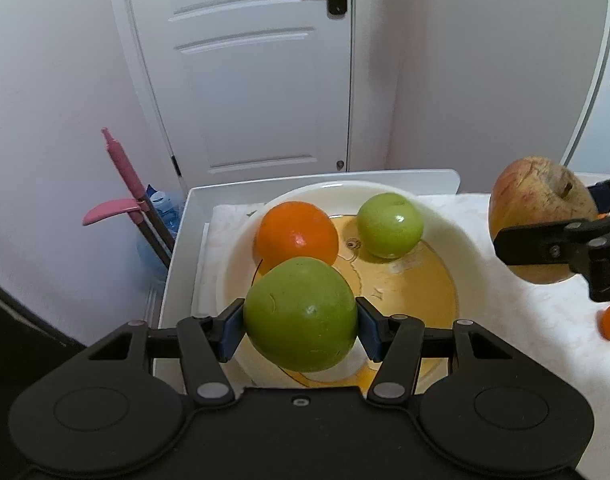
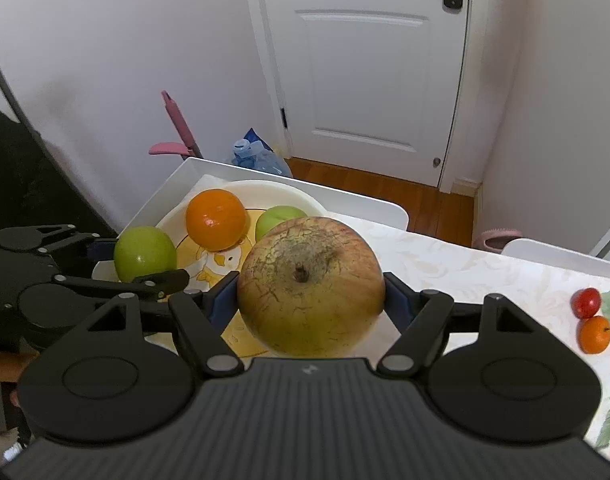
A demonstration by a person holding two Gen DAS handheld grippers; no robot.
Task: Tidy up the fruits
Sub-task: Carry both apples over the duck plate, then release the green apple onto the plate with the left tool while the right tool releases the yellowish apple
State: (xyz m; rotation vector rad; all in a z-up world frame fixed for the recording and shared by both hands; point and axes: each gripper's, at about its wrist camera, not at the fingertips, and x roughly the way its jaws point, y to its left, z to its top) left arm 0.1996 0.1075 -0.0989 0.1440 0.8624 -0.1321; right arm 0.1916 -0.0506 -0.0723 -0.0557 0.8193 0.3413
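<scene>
A green apple (image 1: 300, 314) sits clamped between the blue pads of the left gripper (image 1: 300, 326), one pad on each side of it, and it hangs just above the near edge of the bowl (image 1: 445, 236). From the right wrist view the same apple (image 2: 145, 254) shows at the bowl's left rim, with the left gripper (image 2: 139, 266) reaching in from the left.

The right gripper (image 2: 310, 298) is closed on a big russet apple (image 2: 311, 284), yellowish with a red blush and cracked skin, stem end facing the camera. Its pads press on both flanks. It is held in the air near the bowl's right side, above the tablecloth (image 2: 485, 272); in the left wrist view it (image 1: 541, 200) hangs to the right of the bowl, with one black finger (image 1: 533, 242) across its front.

In the bowl lie an orange (image 1: 297, 234) and a smaller green apple (image 1: 389, 224), apart from each other, the orange just behind the held green apple.

The bowl stands on the cloth at the left end of a white table (image 1: 177, 240). Farther right on the cloth lie a small orange fruit (image 2: 595, 334) and a small red one (image 2: 586, 302), touching.

Behind are a white door (image 1: 245, 80), a pink-handled tool (image 1: 125, 168) and a water bottle (image 2: 261, 158) on the floor.
</scene>
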